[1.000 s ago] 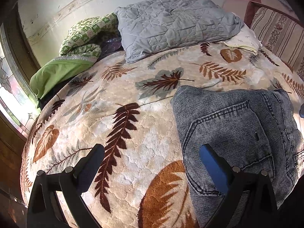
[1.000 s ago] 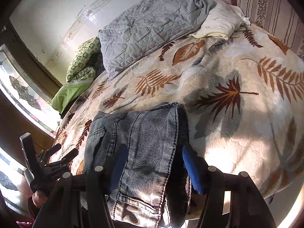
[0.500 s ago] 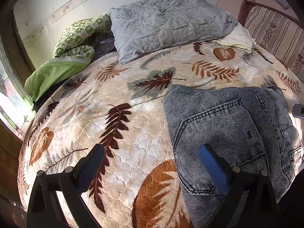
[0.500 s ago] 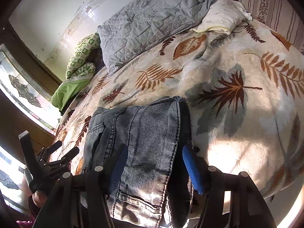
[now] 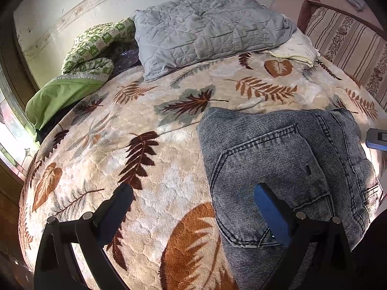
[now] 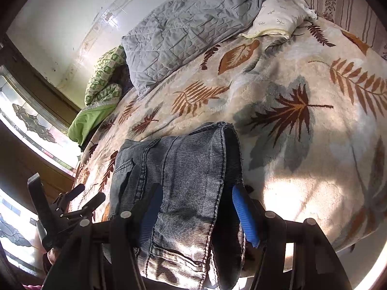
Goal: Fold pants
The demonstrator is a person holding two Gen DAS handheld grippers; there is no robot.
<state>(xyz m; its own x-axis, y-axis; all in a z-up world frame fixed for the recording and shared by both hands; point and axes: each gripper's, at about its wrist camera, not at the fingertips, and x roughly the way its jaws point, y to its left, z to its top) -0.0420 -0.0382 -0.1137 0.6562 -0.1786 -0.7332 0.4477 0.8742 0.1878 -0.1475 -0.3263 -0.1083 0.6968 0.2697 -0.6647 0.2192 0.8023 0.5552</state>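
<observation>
The folded grey-blue denim pants (image 5: 278, 164) are lying near the front edge of the bed, on a cream plush blanket printed with brown and rust leaves (image 5: 154, 169), back pocket facing up and the stitched seams running toward the near edge. In the right wrist view the same pants (image 6: 183, 176) are sitting as a thick bundle directly ahead of the camera, the folded layers stacked one on another, with sunlight falling across the near end.

The left gripper (image 5: 193, 200) is hovering low over the blanket with its jaws spread wide — one black finger over bare blanket, the blue-padded one over the left part of the pants, nothing pinched between them. The right gripper (image 6: 196, 207) is straddling the near end of the bundle, its jaws standing apart on either side of the denim; whether the blue ribbed pads are actually pressing on the cloth I cannot tell.

At the far end of the bed a grey quilted pillow (image 5: 208, 31) is lying against the wall, touching a white pillow with small sprigs (image 5: 297, 48) on its right — and a green-and-white patterned quilt with a plain green lining (image 5: 79, 67) is bunched up to its left.
</observation>
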